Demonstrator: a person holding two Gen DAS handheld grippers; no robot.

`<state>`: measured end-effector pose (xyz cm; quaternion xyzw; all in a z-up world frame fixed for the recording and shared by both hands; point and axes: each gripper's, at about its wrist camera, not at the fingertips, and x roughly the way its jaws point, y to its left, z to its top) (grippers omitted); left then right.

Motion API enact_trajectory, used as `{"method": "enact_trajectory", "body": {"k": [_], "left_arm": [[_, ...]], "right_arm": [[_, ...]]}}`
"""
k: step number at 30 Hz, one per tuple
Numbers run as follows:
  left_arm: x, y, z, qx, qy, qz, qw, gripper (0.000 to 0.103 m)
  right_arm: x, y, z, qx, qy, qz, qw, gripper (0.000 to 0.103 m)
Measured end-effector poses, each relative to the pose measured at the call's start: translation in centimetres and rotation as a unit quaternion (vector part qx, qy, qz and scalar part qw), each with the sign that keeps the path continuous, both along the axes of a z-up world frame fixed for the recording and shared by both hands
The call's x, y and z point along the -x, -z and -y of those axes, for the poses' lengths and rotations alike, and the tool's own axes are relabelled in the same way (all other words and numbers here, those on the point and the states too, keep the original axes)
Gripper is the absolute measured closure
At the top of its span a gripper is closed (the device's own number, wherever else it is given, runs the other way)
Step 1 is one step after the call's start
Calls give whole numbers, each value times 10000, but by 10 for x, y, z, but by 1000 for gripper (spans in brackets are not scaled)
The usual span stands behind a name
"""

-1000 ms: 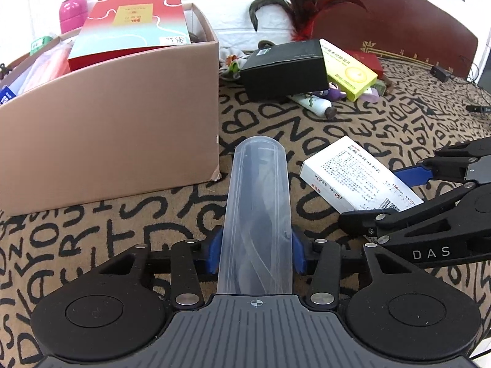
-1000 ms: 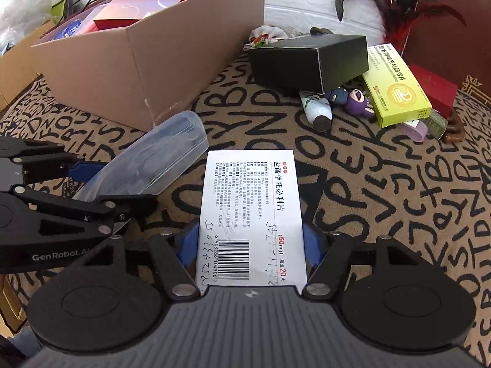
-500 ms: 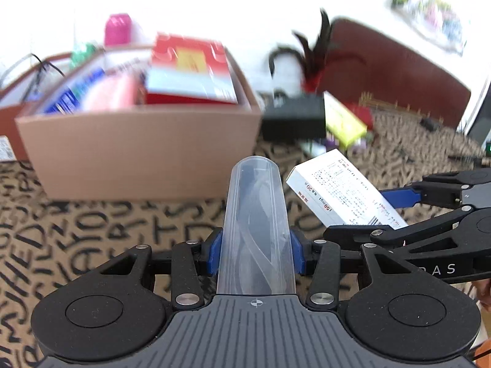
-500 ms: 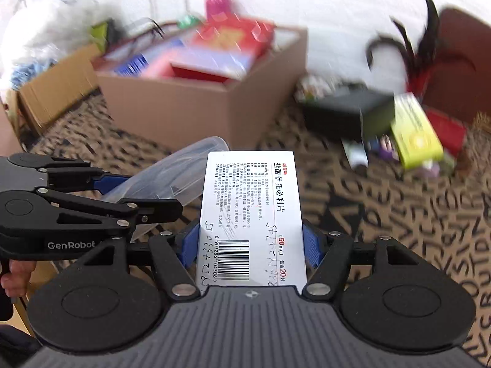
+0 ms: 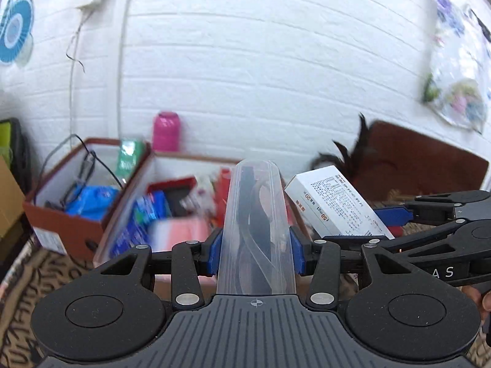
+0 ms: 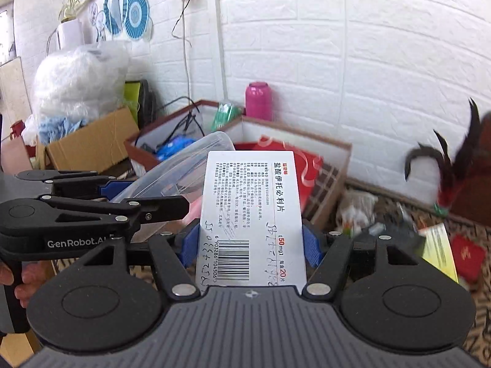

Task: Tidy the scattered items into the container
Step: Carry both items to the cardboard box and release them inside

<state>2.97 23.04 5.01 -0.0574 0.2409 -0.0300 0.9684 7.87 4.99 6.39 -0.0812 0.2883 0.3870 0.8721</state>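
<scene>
The clear plastic case [image 5: 256, 230] sits clamped between the blue pads [image 5: 214, 250] of the left gripper [image 5: 256, 251], long axis running straight fwd along the fingers, rounded end pointing away from the camera and slightly up. Dark curved shapes show through its wall – can't tell what they are. It is held in the air over the near edge of the cardboard container [image 5: 129, 190], w/ the container's contents below and beyond it: a blue packet [image 5: 150, 211], a pink item [image 5: 181, 233], a red box [image 5: 172, 187], all blurred.

The white medicine box [image 6: 251, 217] is gripped by the right gripper [image 6: 250, 243], pads pressed on its two long sides; long axis also fwd, barcode end nearest the camera, printed face up. It is likewise in the air, in front of the container's near right part, where a red gift box [image 6: 291, 162] lies inside.

The two held items are just beside each other – in the left view the medicine box [image 5: 334, 202] angles up to the right of the case, in the right view the case [image 6: 184, 165] slants across to the left of the box.

Around: a second, red-brown box [image 5: 61, 214] w/ cables and a blue bag to the left of the container, a pink bottle [image 6: 258, 100] behind at the white brick wall [image 6: 368, 46], dark feathers [image 6: 454, 165] to the right, a yellow-green box [image 6: 438, 251] and other blurred clutter on the patterned cloth [image 6: 478, 291] at right.
</scene>
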Motion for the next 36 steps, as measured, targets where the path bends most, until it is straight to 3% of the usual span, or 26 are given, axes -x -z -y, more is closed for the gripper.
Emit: {"method": "enact_trajectory", "body": {"k": [3,6,12,19,21,23,29,36], "left_arm": [[-32,-11,-16,-68,-230,30,9997,58],[-65,-14,-38,124,-308,-76,9994,58],[-130,1,-72,235,-528,-274,9980,58],[-190,25,-102,623,-484,-649,9948,55],[-202,32,-105,460,-468,-725,9952,23],[-206,37,-108,277,-538,-697,9957,15],[-204,45,-115,523,-385,-663,9957,14],[-195,46,-119,470,-488,-761,9948,12]], "right_arm": [[-29,-12,-27,121,35,51,9999,32],[-57,-20,-52,211,62,72,9997,32],[-105,-13,-96,380,63,53,9992,32],[-164,5,-128,327,238,-372,9985,32],[-175,12,-132,367,212,-547,9976,24],[-177,15,-129,464,171,-548,9973,16],[-171,17,-113,456,123,-456,9978,16],[-161,22,-126,447,-226,-508,9975,15]]}}
